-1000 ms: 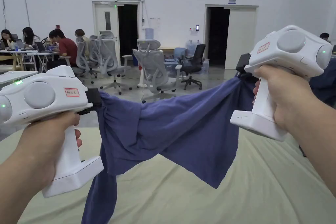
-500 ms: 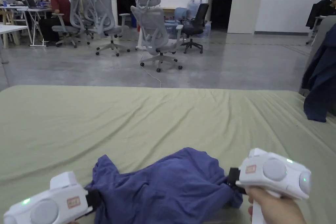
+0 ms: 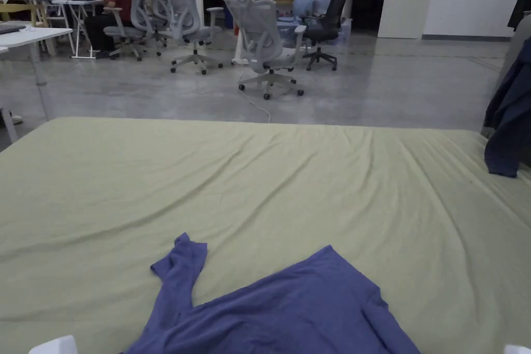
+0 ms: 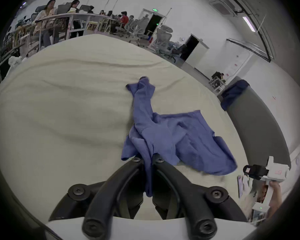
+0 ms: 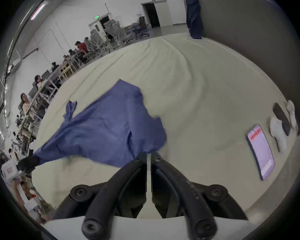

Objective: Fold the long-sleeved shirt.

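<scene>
Now blue knit long-sleeved shirt lies spread on pale green sheet-covered bed, one sleeve pointing away. Left tongs pinch bunched corner; right tongs closed on hem edge, both keeping cloth stretched flat for folding.

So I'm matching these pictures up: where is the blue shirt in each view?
Head view: blue shirt bottom centre, on the bed.
Left gripper view: centre right, a fold pinched by the left gripper.
Right gripper view: centre left.
Shared landmark: the sleeve lying toward the chairs.
</scene>
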Tool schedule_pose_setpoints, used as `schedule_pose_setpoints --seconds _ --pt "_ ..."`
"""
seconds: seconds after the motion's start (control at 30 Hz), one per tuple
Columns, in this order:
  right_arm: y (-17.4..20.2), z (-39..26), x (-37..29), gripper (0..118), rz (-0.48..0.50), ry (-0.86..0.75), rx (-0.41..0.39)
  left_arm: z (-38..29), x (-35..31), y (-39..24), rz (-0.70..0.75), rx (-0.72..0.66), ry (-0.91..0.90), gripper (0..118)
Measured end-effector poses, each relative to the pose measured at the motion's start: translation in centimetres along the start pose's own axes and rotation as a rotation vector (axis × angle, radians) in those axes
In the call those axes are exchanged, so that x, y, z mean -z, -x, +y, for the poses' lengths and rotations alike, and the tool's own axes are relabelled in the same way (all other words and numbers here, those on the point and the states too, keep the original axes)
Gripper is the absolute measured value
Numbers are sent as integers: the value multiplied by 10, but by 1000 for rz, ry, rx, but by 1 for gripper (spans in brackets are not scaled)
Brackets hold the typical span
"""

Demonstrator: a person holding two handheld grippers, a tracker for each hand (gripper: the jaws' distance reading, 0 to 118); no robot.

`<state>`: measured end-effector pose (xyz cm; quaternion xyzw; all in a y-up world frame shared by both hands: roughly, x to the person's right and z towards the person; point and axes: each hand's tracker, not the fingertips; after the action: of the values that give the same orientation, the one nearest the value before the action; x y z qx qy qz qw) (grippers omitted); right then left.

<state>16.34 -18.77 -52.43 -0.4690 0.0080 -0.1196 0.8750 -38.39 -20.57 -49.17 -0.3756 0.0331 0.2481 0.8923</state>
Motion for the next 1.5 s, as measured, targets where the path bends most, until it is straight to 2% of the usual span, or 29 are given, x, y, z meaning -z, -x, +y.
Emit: schedule_pose_setpoints --seconds 0.1,0.27,0.3,0.33,0.37,0.4,0.43,0.47,0.5,0.53,0.67,0.7,0.73,0.77,0.8,0.83,0.87,0.9,0.97,1.03,1.1,1.2,1.27,1.3,1.33,1.37,1.4,1.43,1.5 --pt "-20 -34 12 6 -67 91 -74 -38 9 13 73 12 121 7" --pt "-24 -57 27 6 -65 158 -23 -66 37 28 124 -118 198 9" --pt "-17 -54 15 6 -20 108 -2 -63 34 27 102 -154 182 16" --pt "-11 -47 -1 11 61 34 -8 -55 25 24 97 -165 141 34" --pt "-2 -41 -19 28 110 -28 -31 -48 13 18 112 -141 90 67" --pt "9 -36 -36 73 145 -89 -64 -42 -3 10 131 -89 13 107" --pt "22 -32 -56 107 157 -167 -112 -36 -26 -1 130 -23 -101 118" --pt "33 -29 -77 118 178 -239 -147 -33 -51 -10 146 21 -198 118" --pt "41 -32 -97 117 238 -335 -148 -32 -69 -15 106 44 -280 118" --pt "52 -33 -109 118 219 -388 -187 -32 -87 -20 100 73 -331 118" --pt "78 -51 -129 118 251 -402 -210 -65 -124 -29 153 -46 -223 117" --pt "82 -57 -128 118 261 -389 -217 -76 -125 -28 150 -87 -160 108" --pt "82 -61 -126 117 263 -364 -226 -87 -127 -27 124 -113 -91 83" --pt "85 -67 -122 102 264 -345 -226 -97 -128 -25 73 -132 -80 35" --pt "87 -71 -119 64 272 -328 -230 -104 -128 -25 27 -155 -73 4" --pt "89 -74 -116 23 272 -308 -243 -112 -121 -26 36 -167 -34 3" --pt "88 -76 -112 3 271 -289 -247 -119 -119 -30 42 -188 -2 3" --pt "89 -77 -106 3 255 -256 -255 -119 -114 -29 67 -189 -5 5" --pt "86 -78 -94 3 281 -230 -239 -108 -91 -24 63 -189 -14 28" --pt "82 -75 -87 3 293 -218 -235 -91 -68 -21 175 -204 -15 51" --pt "80 -72 -78 3 281 -216 -235 -73 -39 -11 229 -205 -28 118" --pt "77 -61 -65 3 272 -208 -234 -49 9 -2 298 -222 -65 116" --pt "77 -51 -52 3 257 -187 -229 -45 45 8 295 -205 11 116" --pt "77 -45 -43 3 247 -176 -234 -44 61 9 289 -191 60 111" --pt "77 -36 -32 3 237 -163 -247 -43 75 9 273 -163 98 95" --pt "79 -25 -20 3 226 -152 -269 -47 81 7 235 -140 103 64" --pt "85 -14 -11 3 218 -137 -311 -50 85 4 192 -109 99 18" --pt "90 2 2 3 210 -124 -357 -52 88 -1 151 -64 95 19" --pt "99 39 32 3 189 -115 -417 -53 86 -14 197 94 107 17"
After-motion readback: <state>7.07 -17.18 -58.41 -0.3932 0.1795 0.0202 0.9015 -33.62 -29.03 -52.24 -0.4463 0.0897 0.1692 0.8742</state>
